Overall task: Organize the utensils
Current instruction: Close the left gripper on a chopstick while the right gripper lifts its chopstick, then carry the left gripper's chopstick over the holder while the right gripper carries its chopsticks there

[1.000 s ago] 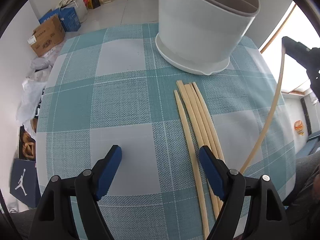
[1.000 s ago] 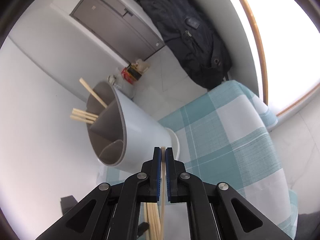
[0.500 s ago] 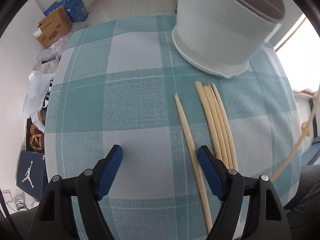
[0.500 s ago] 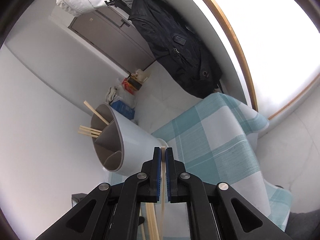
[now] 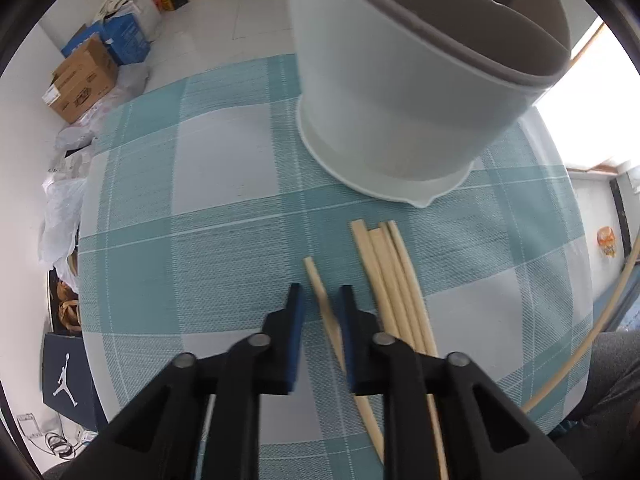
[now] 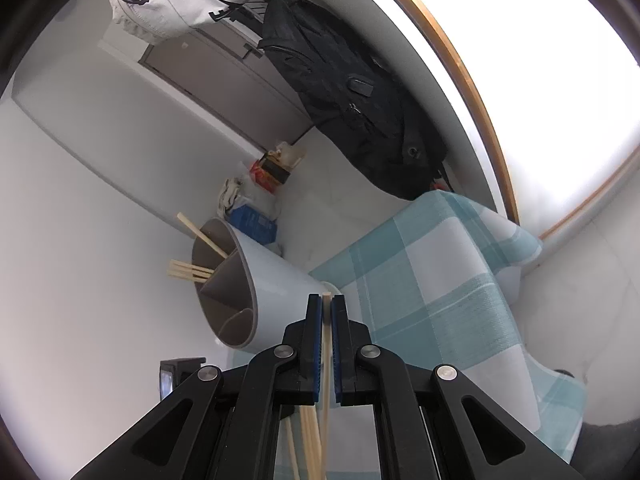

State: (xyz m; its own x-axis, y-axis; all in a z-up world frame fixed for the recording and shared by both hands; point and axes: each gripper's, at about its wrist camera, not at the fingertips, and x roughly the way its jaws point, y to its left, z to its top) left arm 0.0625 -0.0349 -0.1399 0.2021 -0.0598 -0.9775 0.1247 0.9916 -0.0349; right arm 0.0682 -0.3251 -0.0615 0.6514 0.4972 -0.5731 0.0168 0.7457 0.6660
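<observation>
The tablecloth [image 5: 224, 184] on the table is a coarse woven cloth, matt, in teal and white checks, and the chopsticks [image 5: 394, 280] lying on it look like pale, smooth bare wood or bamboo. The utensil holder [image 5: 400, 92] is smooth plastic with a soft sheen, pale outside and matt grey inside. Each hand-held gripper is matt black plastic with blue rubbery pads [image 5: 295, 312] and shiny metal pivot pins [image 6: 283, 351]; on the floor stands a brown cardboard box [image 5: 82, 80].
</observation>
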